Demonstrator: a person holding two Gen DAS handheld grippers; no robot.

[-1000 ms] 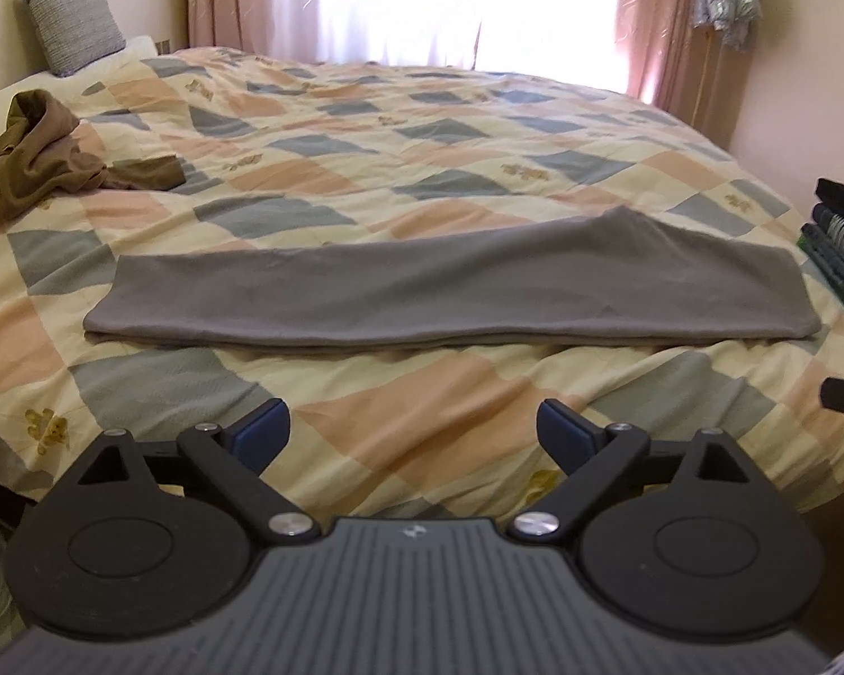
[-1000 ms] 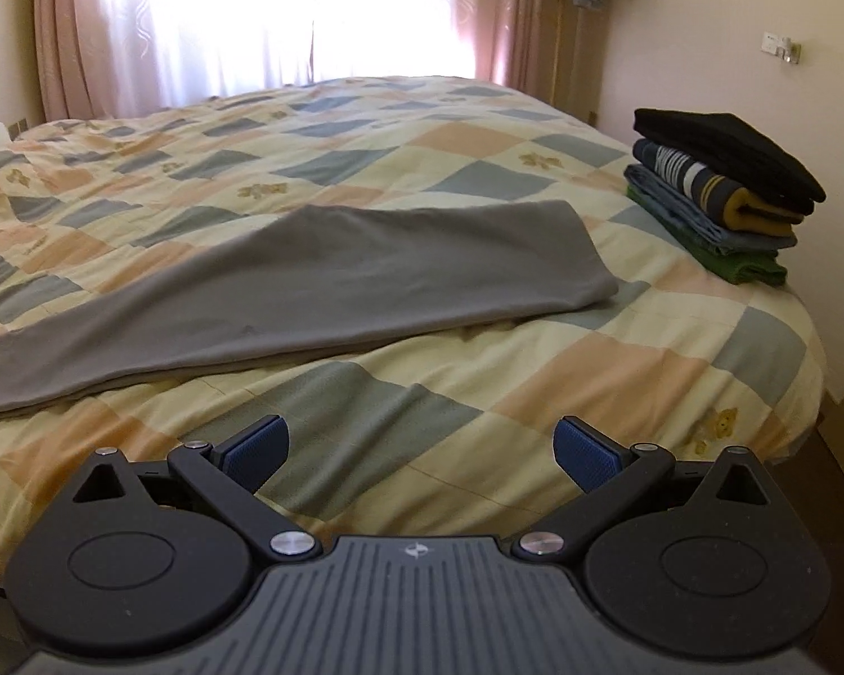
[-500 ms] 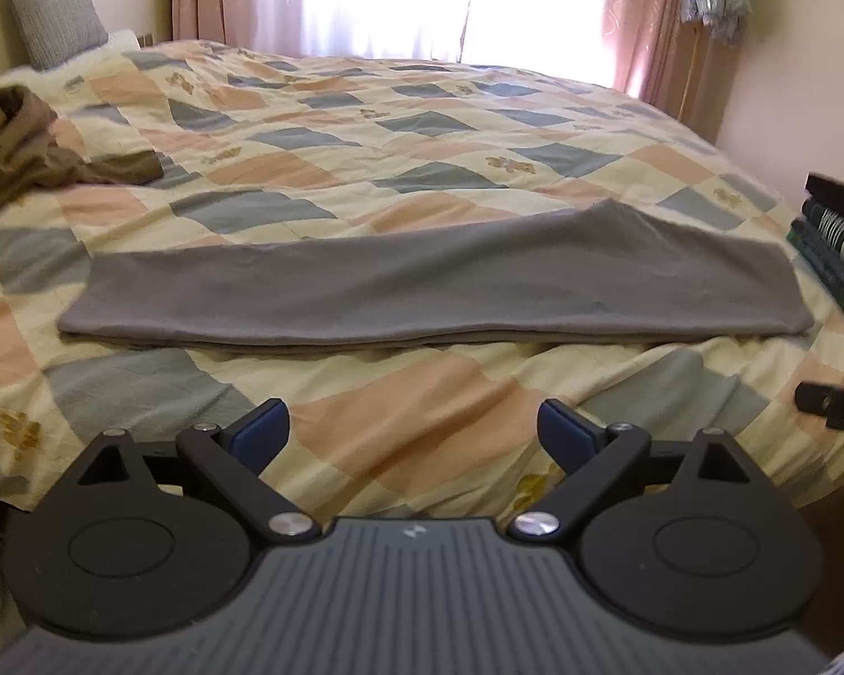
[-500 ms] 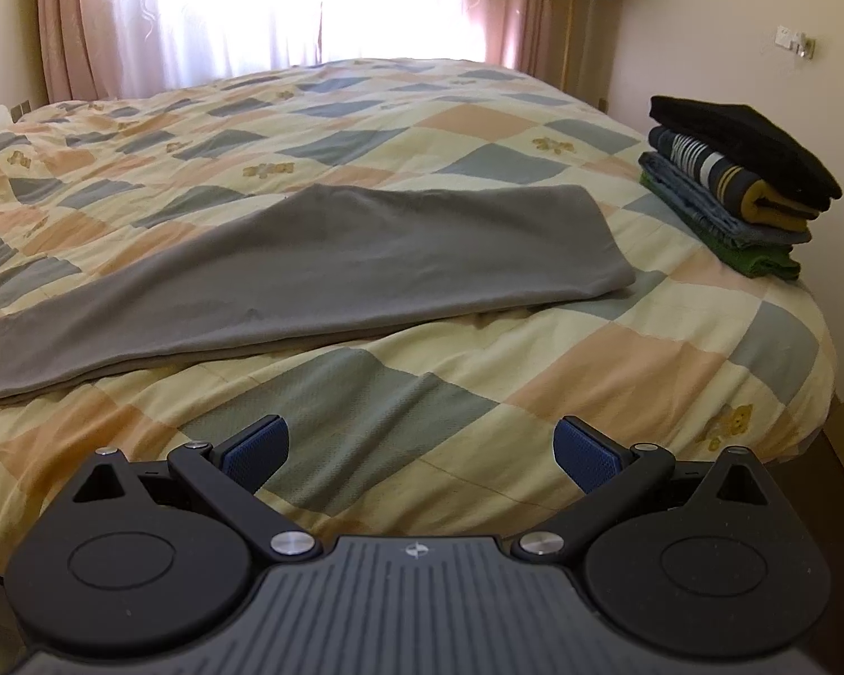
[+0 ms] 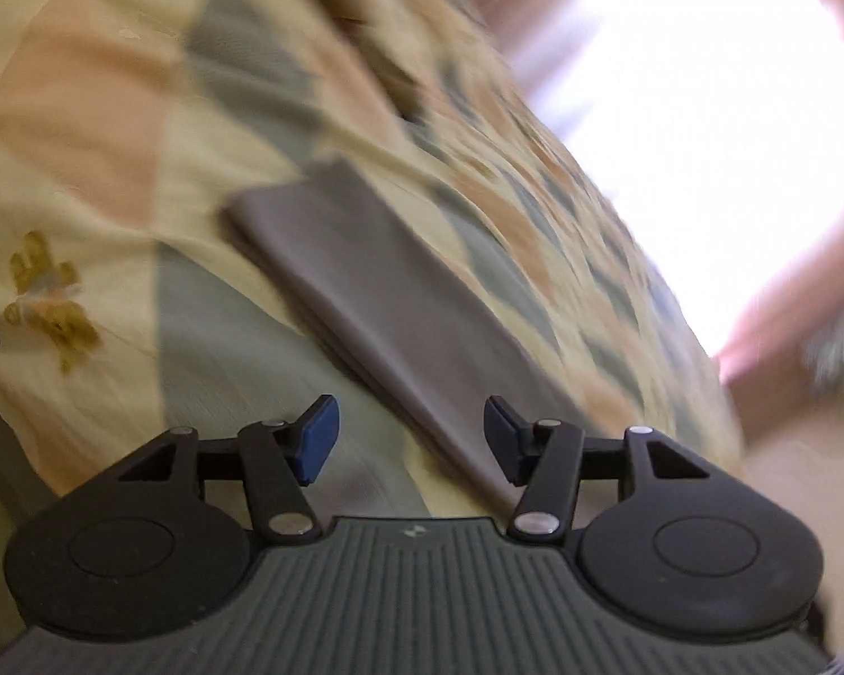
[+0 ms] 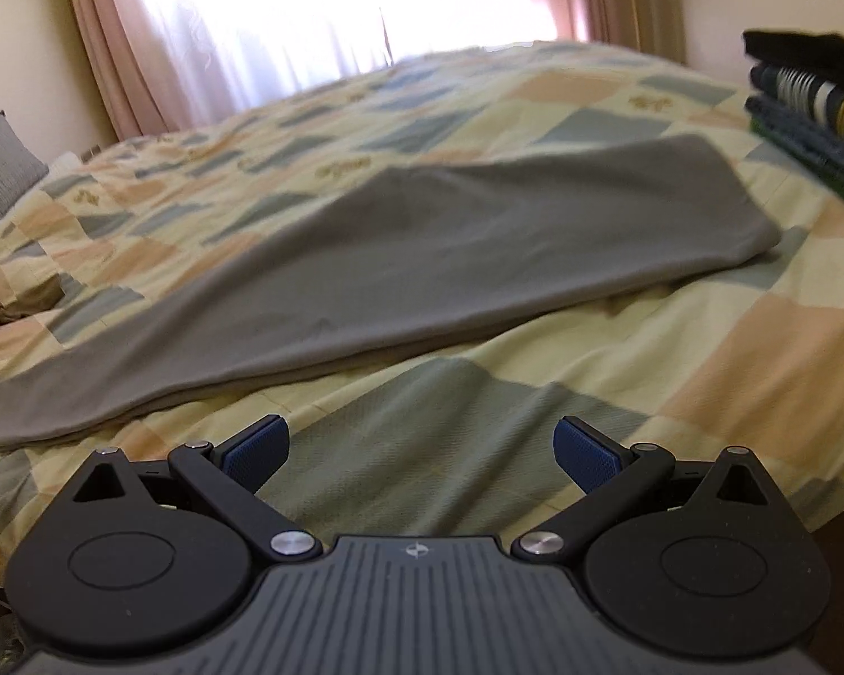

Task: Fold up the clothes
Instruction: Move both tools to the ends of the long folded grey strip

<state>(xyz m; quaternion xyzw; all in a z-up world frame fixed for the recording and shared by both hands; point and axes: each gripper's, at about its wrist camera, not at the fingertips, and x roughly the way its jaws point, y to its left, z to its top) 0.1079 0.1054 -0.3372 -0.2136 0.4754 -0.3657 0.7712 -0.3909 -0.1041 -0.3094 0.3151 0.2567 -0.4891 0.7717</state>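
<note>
Moved: left tongs [image 5: 411, 439], rolled over and dropped close to the grey garment's [image 5: 377, 292] left end, jaws just narrowed to half-width, cloth edge between them but not yet pinched. Right tongs [image 6: 421, 453]: wide, empty, short of the garment. Step: approaching the ends. Next: pinch both corners. Garment: long flat band, already folded lengthwise, lying across the bed [image 6: 759, 371].

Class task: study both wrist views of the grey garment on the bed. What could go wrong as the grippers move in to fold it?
1. The left gripper, jaws just closing, has nothing pinched yet; the grey garment edge passes between them, so it might catch only one layer.
2. The right gripper hangs open over the quilt, short of the garment; it could grab the quilt instead.
</note>
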